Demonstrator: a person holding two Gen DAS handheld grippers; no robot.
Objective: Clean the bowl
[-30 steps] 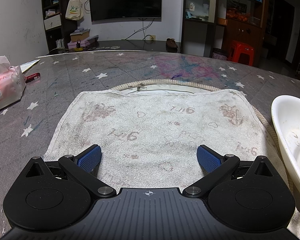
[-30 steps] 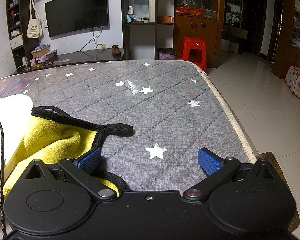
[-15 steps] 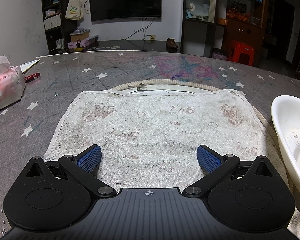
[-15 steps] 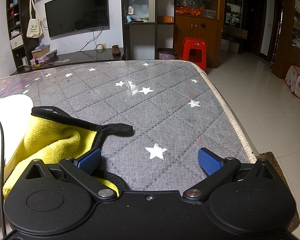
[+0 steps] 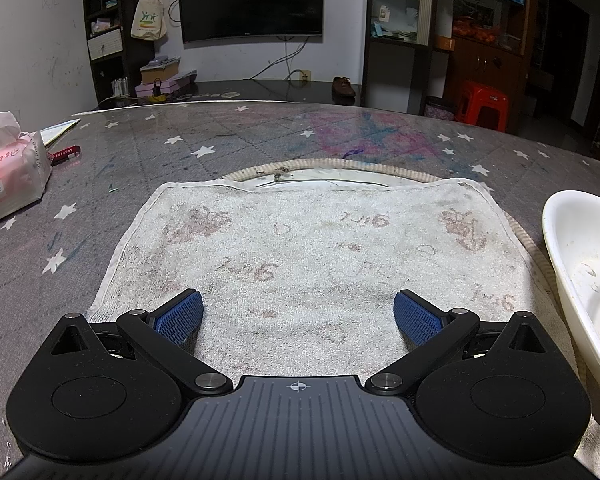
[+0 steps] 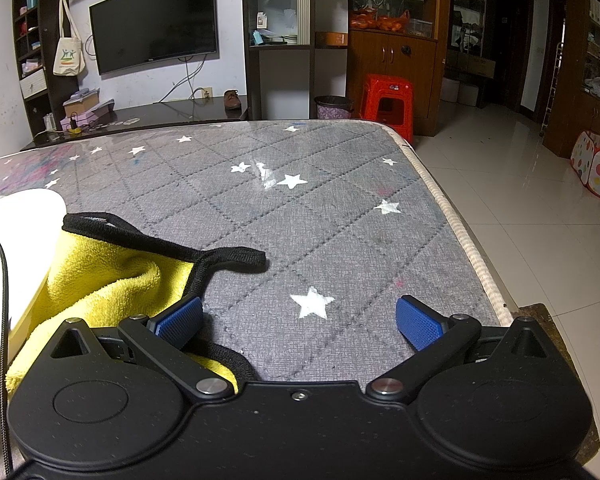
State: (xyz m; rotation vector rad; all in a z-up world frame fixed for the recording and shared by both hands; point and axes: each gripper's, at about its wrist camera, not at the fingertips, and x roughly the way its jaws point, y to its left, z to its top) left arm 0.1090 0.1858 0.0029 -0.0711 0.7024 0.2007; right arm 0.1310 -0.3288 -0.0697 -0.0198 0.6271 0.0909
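While both pairs of fingers stand wide apart and grip nothing, much of the scene is cut off by the frame edges. The left gripper (image 5: pixel 298 312) hovers low over a stained white towel (image 5: pixel 308 248), which lies flat between and ahead of its fingers (image 5: pixel 180 314); the towel's near edge is hidden under the gripper body. Beyond the towel, a pale round rim (image 5: pixel 328 168) shows only as an arc, the rest covered by the cloth. Right of the right-hand finger, the white bowl (image 5: pixel 580 276) sits on the grey star-patterned tabletop (image 5: pixel 140 160), sliced off by the frame edge, with faint residue marks inside. Far left of the fingers lies a pink tissue pack (image 5: pixel 10 172), also partly cropped.

The right gripper (image 6: pixel 300 316) hovers over bare tabletop. Its left-hand finger (image 6: pixel 178 320) is just beside or over the black trim of a yellow cloth (image 6: pixel 100 280); whether they touch cannot be told. Left of the cloth, the bowl appears only as a blurred white edge, crossed by a thin black cable (image 6: pixel 2 280).
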